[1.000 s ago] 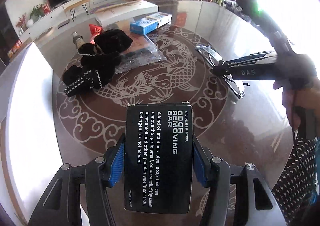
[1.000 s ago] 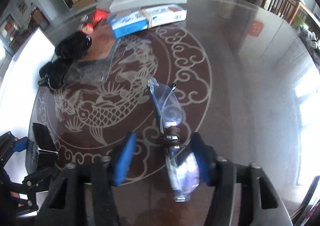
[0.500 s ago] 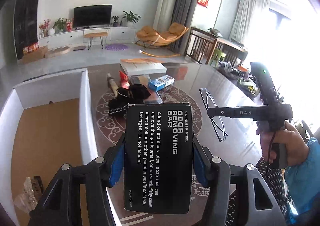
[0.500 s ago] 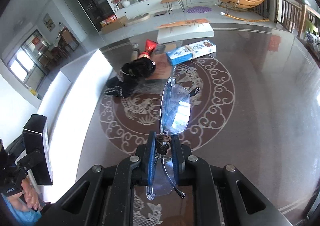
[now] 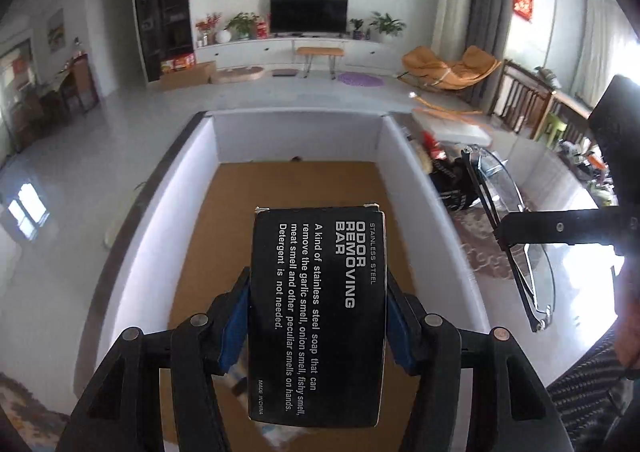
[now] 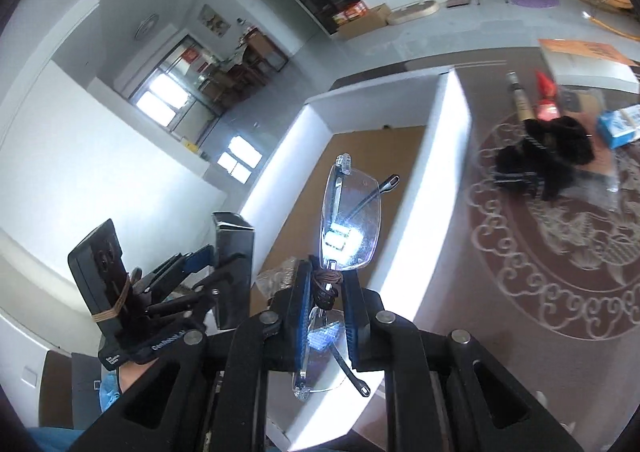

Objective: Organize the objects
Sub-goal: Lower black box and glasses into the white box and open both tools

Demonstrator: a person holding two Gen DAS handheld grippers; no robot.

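My left gripper [image 5: 318, 316] is shut on a black "Odor Removing Bar" box [image 5: 318, 316] and holds it above the open white box [image 5: 394, 140] with a brown cardboard floor. My right gripper [image 6: 326, 288] is shut on the bridge of rimless glasses [image 6: 350, 220] and holds them over the same box's right wall [image 6: 432, 188]. In the left wrist view the glasses [image 5: 512, 228] and the right gripper's finger show at the right. In the right wrist view the left gripper with the black box [image 6: 234, 276] shows at lower left.
On the dragon-patterned table [image 6: 560, 252] lie black gloves [image 6: 544, 168], a clear plastic bag, a blue carton [image 6: 620, 124], a red packet [image 6: 546, 96], a small bottle [image 6: 520, 100] and a white flat box [image 6: 588, 64]. Some wrapped items lie at the box's near end [image 5: 276, 436].
Both grippers have swung left from the table to above the white box, carrying the black box and the glasses. A second ago the right gripper was open around the glasses; it then shut on them.
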